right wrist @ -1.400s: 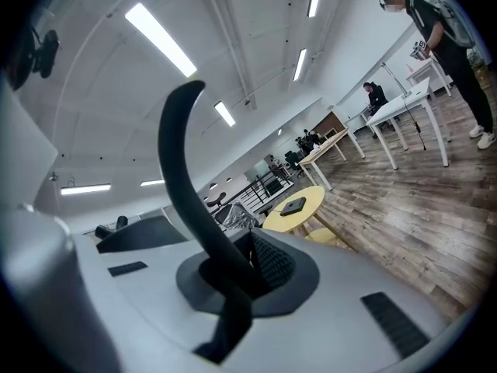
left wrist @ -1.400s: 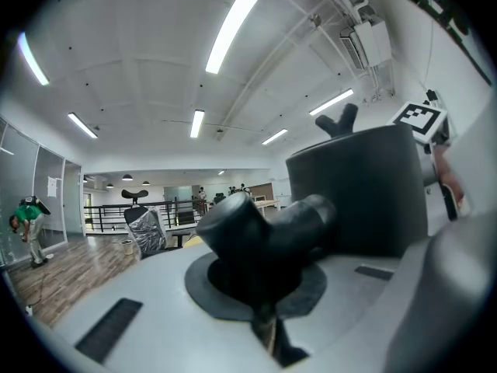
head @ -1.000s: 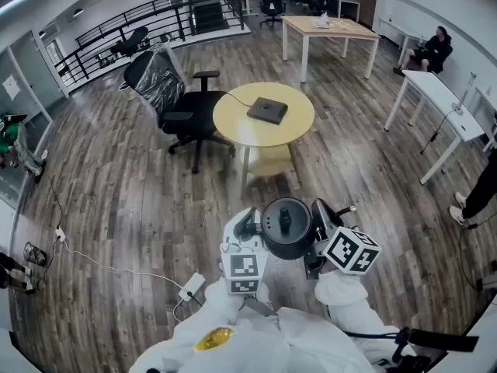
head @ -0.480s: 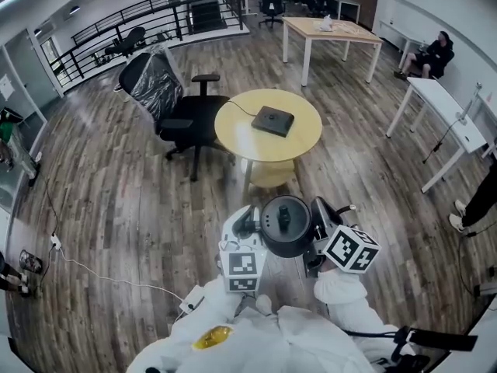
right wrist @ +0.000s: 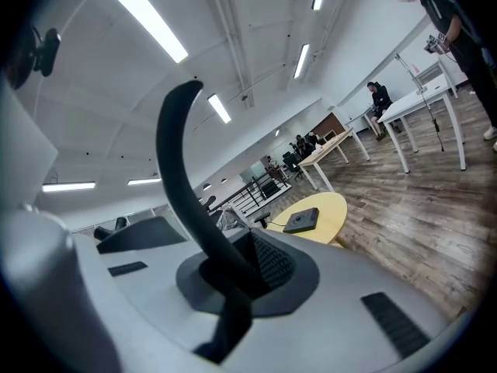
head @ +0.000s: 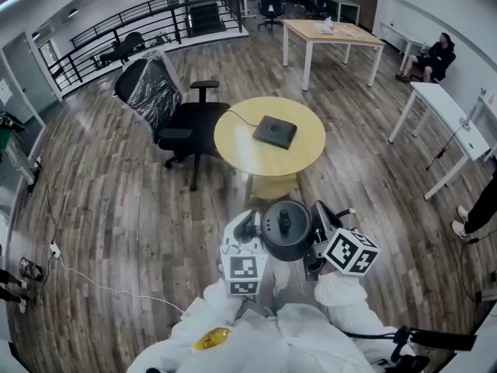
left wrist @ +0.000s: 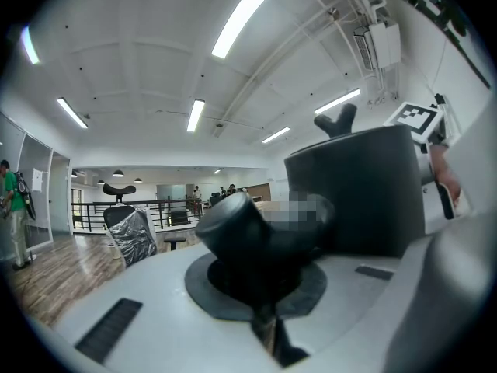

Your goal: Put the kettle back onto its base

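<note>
In the head view a black kettle (head: 286,228) hangs in front of me between my two grippers, above the wooden floor. My left gripper (head: 250,231) is shut on a rounded black part of the kettle's left side (left wrist: 241,228), with the dark kettle body (left wrist: 357,193) right behind it. On the other side, my right gripper (head: 317,230) is shut on the kettle's curved black handle (right wrist: 182,177). The flat black base (head: 274,131) lies on a round yellow table (head: 241,142) ahead, its cord running off to the left. From the right gripper view the base (right wrist: 301,221) shows beyond the jaws.
A black office chair (head: 159,99) wrapped in plastic stands left of the round table. Farther back are a wooden table (head: 330,33), a white desk (head: 446,115) and a seated person (head: 431,53). A white cable (head: 85,282) lies on the floor at the left.
The round table, the base and the chair have come nearer in the head view. Both grippers and the kettle keep the same place before me.
</note>
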